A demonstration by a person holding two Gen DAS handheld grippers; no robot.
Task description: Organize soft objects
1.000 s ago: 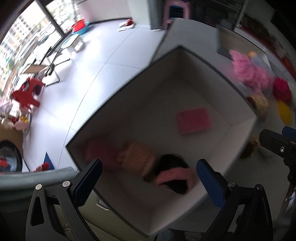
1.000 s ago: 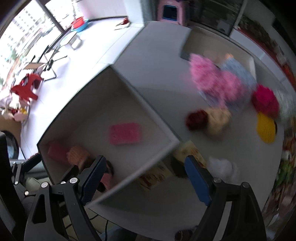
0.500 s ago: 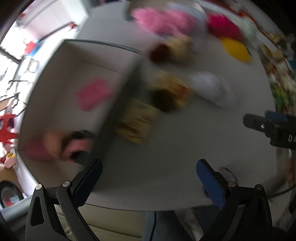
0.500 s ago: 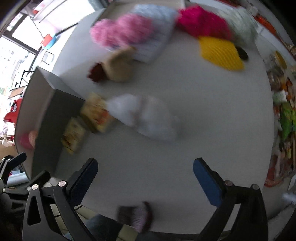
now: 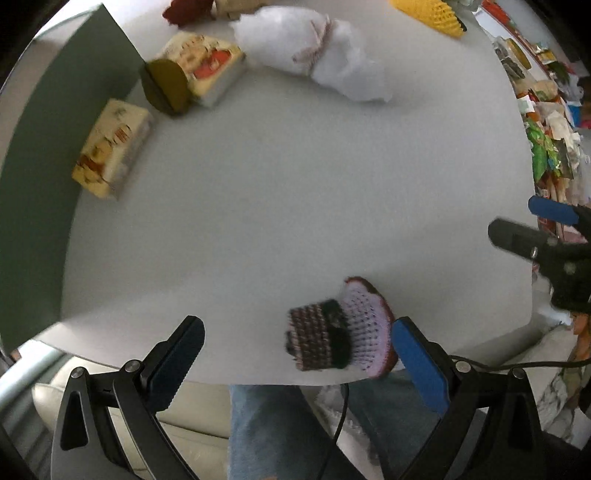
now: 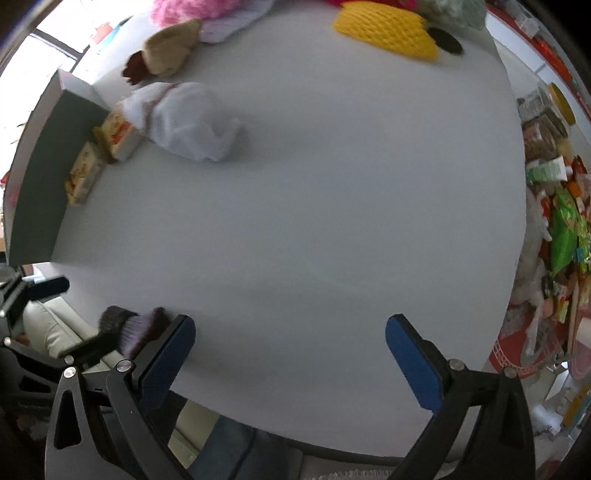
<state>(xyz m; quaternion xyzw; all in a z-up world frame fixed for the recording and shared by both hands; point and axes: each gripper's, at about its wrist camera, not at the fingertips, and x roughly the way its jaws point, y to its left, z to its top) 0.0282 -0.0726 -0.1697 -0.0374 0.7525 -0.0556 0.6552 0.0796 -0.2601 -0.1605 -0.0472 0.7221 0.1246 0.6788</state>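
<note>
A lived-in home room: a round white table [image 6: 332, 184] carries crocheted toys, a yellow knitted piece [image 6: 388, 27] at its far edge, a cream sofa [image 5: 122, 402] near, and cluttered snack packets [image 6: 565, 236] on the right.

Table [image 6: 332, 203] centre bare; box wall [image 5: 33, 184] blocks left, crocheted cupcake [image 5: 340, 332] at near edge.

Both my wrist cameras face nearly straight down at the desk [image 5: 280, 192] from fairly close. Each looks out between its own blue fingers. Both views share the white cloth bundle [image 5: 317, 59], the crocheted cupcake [image 5: 340, 332] and the box wall [image 6: 40, 177].
</note>
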